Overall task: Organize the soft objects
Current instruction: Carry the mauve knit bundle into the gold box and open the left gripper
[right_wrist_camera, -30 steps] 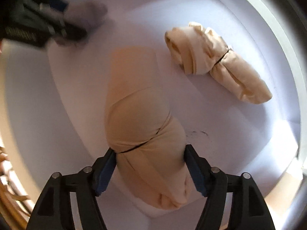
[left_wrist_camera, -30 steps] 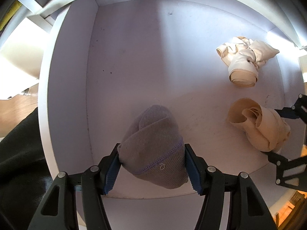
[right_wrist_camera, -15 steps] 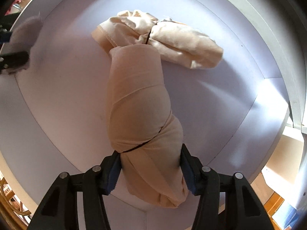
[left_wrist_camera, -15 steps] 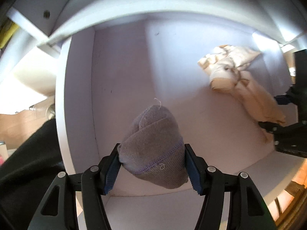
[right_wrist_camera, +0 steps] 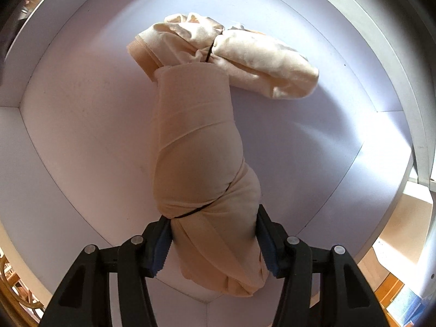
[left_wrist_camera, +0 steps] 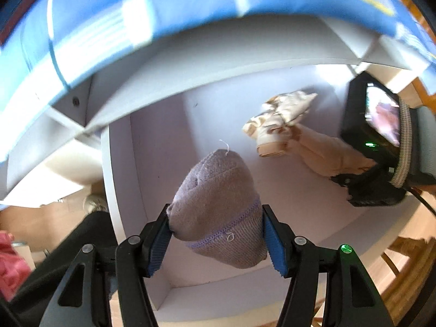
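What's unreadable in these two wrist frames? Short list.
- Left wrist view: blue item across the top is motion-blurred; can't identify it.
- Left wrist view: right hand-held gripper fingers hidden behind its own body; grip on the beige roll not visible here.
- Right wrist view: the beige roll's far end covers where it meets the second beige bundle; touching or overlapping, can't tell.
- Left wrist view: grey sock bundle hides the drawer floor under it.

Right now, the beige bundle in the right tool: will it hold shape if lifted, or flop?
The beige rolled bundle probably sags somewhat: it is soft cloth, and the pads of the right tool dent its sides. The thin dark band around it should keep it from unrolling. It is likely light, and the fabric looks grippy rather than slippery. Its far end touches the second beige bundle, so it may drag it.
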Motion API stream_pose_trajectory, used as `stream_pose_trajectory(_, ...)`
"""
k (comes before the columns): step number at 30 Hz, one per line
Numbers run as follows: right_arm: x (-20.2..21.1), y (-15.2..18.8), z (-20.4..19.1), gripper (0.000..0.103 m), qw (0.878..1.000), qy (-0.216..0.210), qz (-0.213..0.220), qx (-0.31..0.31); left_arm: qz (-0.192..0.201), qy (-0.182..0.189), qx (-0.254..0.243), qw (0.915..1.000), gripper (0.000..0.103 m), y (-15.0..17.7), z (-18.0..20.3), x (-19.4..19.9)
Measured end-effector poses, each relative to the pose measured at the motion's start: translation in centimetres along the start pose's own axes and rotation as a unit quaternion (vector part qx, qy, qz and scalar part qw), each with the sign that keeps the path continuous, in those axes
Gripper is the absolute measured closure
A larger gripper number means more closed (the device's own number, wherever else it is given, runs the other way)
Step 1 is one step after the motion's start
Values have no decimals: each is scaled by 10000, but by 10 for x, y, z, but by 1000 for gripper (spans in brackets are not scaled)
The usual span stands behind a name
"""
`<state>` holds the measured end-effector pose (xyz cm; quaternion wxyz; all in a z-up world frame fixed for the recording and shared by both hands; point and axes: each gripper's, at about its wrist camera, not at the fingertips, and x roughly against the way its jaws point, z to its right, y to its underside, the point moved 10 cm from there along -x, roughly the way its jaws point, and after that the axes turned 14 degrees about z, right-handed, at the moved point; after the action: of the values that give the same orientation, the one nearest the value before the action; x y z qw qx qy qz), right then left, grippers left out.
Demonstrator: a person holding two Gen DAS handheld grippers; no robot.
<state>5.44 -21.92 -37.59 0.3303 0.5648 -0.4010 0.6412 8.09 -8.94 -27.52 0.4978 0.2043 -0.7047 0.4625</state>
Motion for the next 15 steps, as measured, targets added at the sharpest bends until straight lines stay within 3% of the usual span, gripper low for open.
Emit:
stream_pose_trajectory(5, -9, -5, 3, 46, 10000, -11, -7, -12, 281, 22, -316, 9991, 40, -14, -5, 23)
stream_pose_trajectory(15, -24, -5, 10, 45, 10000, -22, -7, -15, 675, 73, -366, 9970, 40, -50, -12, 76)
